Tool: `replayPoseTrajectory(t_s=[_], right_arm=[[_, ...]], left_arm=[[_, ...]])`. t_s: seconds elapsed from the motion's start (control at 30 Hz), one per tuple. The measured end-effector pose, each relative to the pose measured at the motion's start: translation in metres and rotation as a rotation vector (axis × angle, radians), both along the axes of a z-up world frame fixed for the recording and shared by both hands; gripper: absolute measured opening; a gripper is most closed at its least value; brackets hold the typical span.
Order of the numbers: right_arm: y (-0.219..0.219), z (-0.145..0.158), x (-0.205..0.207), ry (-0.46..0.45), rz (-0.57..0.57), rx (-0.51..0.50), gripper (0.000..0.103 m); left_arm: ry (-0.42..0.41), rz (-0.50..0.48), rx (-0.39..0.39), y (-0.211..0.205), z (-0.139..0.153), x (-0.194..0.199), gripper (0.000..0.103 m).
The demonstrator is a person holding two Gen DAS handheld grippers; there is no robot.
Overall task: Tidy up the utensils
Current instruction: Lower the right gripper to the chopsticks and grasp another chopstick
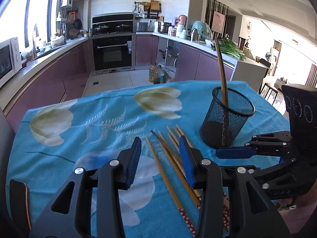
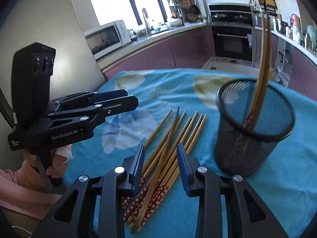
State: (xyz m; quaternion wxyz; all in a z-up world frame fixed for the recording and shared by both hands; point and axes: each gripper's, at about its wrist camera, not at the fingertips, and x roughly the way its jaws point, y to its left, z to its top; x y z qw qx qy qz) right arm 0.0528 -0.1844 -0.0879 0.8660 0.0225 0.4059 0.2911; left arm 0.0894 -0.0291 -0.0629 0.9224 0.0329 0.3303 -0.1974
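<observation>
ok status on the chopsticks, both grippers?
Left gripper and right gripper open, empty, above loose chopsticks. Two chopsticks already in mesh cup. Nothing in the way.

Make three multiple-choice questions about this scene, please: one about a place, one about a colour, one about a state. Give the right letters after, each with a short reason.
1. Where do the loose chopsticks lie?
A. Inside the oven
B. On the tablecloth beside the mesh cup
C. On the floor

2. What colour is the tablecloth?
A. Blue with white flowers
B. Plain red
C. Green with stripes

3. In what state is the mesh cup?
A. Tipped on its side
B. Upright and empty
C. Upright with chopsticks standing in it

Answers:
1. B: in the right wrist view the loose chopsticks rest flat on the cloth, left of the cup.
2. A: the left wrist view shows blue fabric with large white tulips.
3. C: the cup stands on its base and the standing chopsticks rise out of it, leaning on its rim.
</observation>
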Motion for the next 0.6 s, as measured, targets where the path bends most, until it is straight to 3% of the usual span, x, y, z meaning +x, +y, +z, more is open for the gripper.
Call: replayPoseTrajectory(t_s=[0.37,0.6], right_arm=[[0.022,-0.017,0.003,0.028,-0.051,-0.075,0.021],[0.010,-0.020,0.009,0.074,-0.107,-0.019,0.008]], left_arm=[[0.108,-0.020,0.020,-0.007,-0.035,-0.003,0.038],[0.149,-0.038,0.025,-0.010,-0.045,-0.001,0.037]])
